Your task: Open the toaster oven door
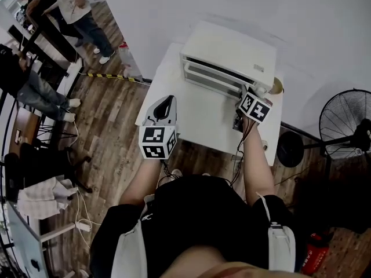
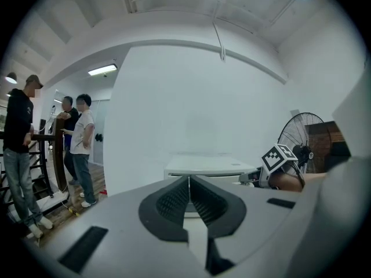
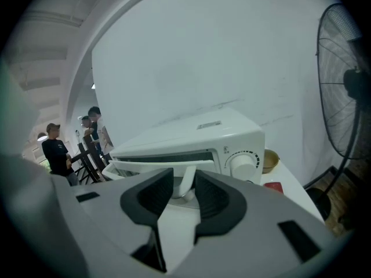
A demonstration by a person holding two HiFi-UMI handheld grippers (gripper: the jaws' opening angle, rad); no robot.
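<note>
A white toaster oven (image 1: 229,54) stands at the back of a white table (image 1: 197,117). Its door (image 3: 168,157) is tilted slightly out at the top, with the white door handle (image 3: 152,167) along its upper edge. My right gripper (image 3: 184,179) is shut on the right end of that handle, where a white post runs down between the pads; in the head view this gripper (image 1: 242,97) is at the oven's front right corner. My left gripper (image 1: 164,108) hovers over the table's left part, shut and empty, pointing at the oven (image 2: 208,168).
A round knob (image 3: 242,164) is on the oven's right panel. A small bowl (image 3: 268,160) and a red item (image 3: 272,186) lie right of the oven. A standing fan (image 1: 345,120) is to the right. Several people (image 1: 69,10) stand at far left by desks.
</note>
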